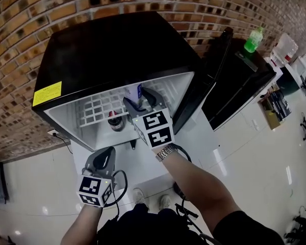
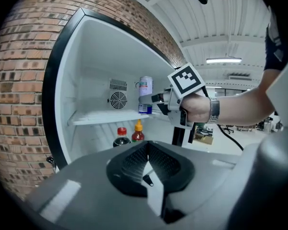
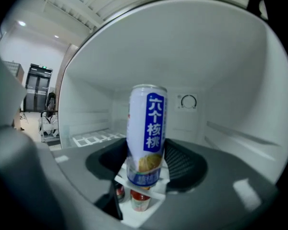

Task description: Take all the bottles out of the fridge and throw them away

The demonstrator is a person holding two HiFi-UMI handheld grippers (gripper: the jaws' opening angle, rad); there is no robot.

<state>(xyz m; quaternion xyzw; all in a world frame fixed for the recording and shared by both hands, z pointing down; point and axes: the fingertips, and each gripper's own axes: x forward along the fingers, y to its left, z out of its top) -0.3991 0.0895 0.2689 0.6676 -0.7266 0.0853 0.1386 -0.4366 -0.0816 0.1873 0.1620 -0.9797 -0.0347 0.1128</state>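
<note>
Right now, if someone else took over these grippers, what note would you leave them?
Left gripper: shut, empty, in front of the fridge.
Right gripper: inside the fridge, closed on the can at the front of the upper shelf.
Below it: a dark bottle with a red cap and a red bottle with an orange cap.
Done: fridge open, nothing out yet.
Left: take out the can and both bottles, then throw them away; no bin in view.

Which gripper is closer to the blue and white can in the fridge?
Right. The right gripper reaches into the fridge with its jaws on either side of the can. The left gripper hangs lower, outside the fridge, away from the can.
</note>
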